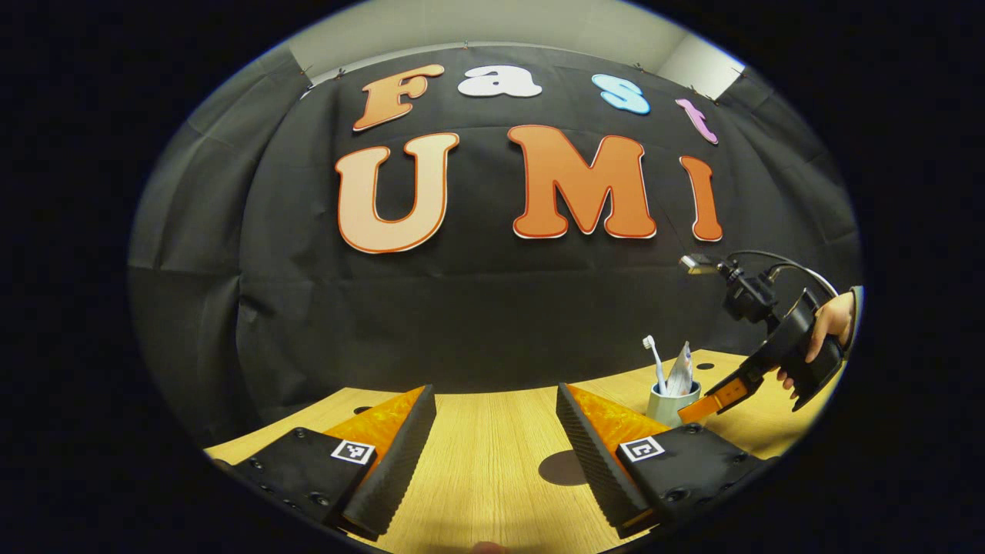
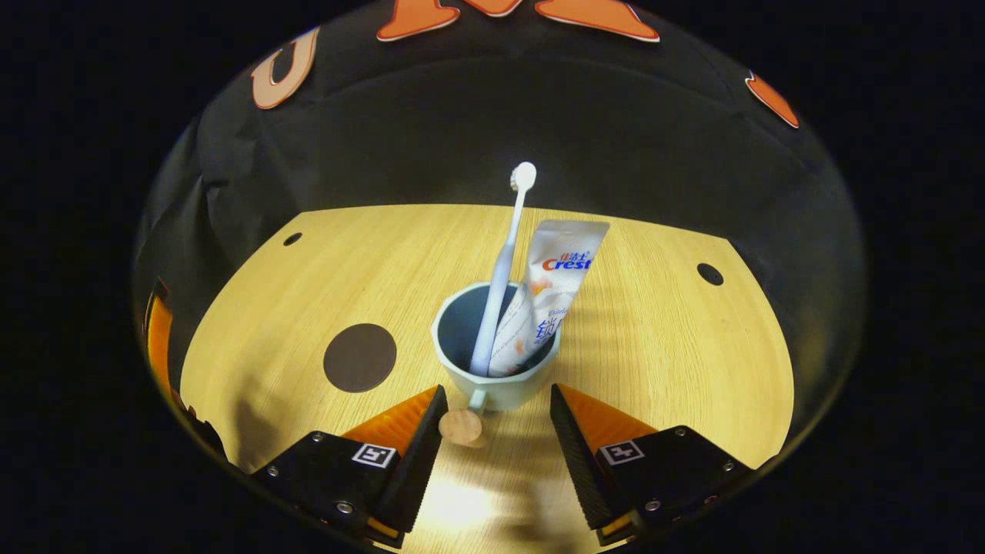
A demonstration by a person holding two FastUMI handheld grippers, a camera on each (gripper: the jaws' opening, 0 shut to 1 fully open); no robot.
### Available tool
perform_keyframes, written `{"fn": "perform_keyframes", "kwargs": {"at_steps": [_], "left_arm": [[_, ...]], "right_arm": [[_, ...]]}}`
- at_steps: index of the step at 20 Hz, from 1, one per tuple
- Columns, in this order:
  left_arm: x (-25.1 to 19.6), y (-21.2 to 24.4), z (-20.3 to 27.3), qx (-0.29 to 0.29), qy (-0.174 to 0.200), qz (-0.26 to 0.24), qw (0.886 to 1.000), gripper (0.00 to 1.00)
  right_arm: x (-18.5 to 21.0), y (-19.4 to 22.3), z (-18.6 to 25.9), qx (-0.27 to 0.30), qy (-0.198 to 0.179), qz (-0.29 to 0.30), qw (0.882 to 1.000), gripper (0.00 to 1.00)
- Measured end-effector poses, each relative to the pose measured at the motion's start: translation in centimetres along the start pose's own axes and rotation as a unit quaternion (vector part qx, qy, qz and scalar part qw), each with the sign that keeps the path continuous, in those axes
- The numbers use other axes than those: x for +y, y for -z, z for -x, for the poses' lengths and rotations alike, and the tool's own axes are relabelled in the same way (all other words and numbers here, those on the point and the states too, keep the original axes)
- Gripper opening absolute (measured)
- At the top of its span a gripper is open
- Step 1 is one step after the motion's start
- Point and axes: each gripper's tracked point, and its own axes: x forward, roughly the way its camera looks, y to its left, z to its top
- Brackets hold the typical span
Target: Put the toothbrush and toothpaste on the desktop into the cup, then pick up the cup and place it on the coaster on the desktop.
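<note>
— In the middle of the right gripper view, see the cup [image 2: 531, 381]? Standing on the surface [image 2: 654, 346], with the toothbrush [image 2: 500, 277] and the toothpaste [image 2: 550, 292] already inside, both leaning up and back.
— Seen. So, time to lift the cup, most likely. And the right tongs [image 2: 497, 392]?
— Wide open, one finger on each side of the cup's near wall, holding nothing. Touching or not, too hard to tell.
— And the little handle [image 2: 475, 402]?
— Pointing down the frame, toward the tongs, close by the finger at lower left.
— Best to go slow, then. Push in a bit more, keep the handle in the gap, squeeze on both sides of the cup wall. Hold level, or else risk tipping the brush and tube out.
— Then where?
— Over to the dark round coaster [image 2: 359, 358], left of the cup in the frame, near but apart. Lift straight up first, move across, set down flat in the middle of the circle.
— And the left tongs [image 1: 494, 388]?
— Open wide too, holding nothing, low over bare wood in the left gripper view. Well apart from the cup, off at the right of that frame. Better to keep out of the way.
</note>
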Motion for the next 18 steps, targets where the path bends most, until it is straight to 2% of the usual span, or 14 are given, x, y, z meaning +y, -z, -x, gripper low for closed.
{"fn": "perform_keyframes", "kwargs": {"at_steps": [6,9,10,11,12,13,15,16,18], "left_arm": [[0.7,0.5,0.2,0.004,-0.002,0.009,1.000,0.99],[0.8,0.8,0.6,0.008,0.001,0.013,1.000,0.99],[0.7,0.8,0.6,0.010,0.001,0.013,1.000,1.00],[0.8,0.9,0.7,0.011,0.001,0.014,1.000,0.96],[0.8,1.0,0.8,0.012,0.001,0.014,1.000,1.00],[0.9,1.1,0.9,0.013,0.000,0.015,1.000,1.00],[1.3,1.2,1.0,0.013,-0.004,0.018,1.000,0.96],[1.2,1.3,1.2,0.016,-0.003,0.018,1.000,1.00],[1.2,1.3,1.3,0.017,-0.003,0.019,1.000,1.00]], "right_arm": [[-0.2,1.1,-1.3,0.053,0.025,0.007,0.998,0.81],[0.2,1.4,-1.7,0.067,0.024,0.003,0.997,0.79],[0.2,1.6,-1.7,0.071,0.025,0.001,0.997,0.68],[0.2,1.6,-1.5,0.075,0.026,-0.002,0.997,0.70],[0.3,2.0,-1.4,0.082,0.028,-0.006,0.996,0.60],[0.4,2.0,-1.2,0.086,0.029,-0.009,0.996,0.58],[0.3,1.7,-1.2,0.084,0.027,-0.018,0.996,0.28],[0.3,1.7,-1.4,0.079,0.026,-0.015,0.996,0.27],[0.4,1.6,-1.5,0.073,0.024,-0.008,0.997,0.25]]}}
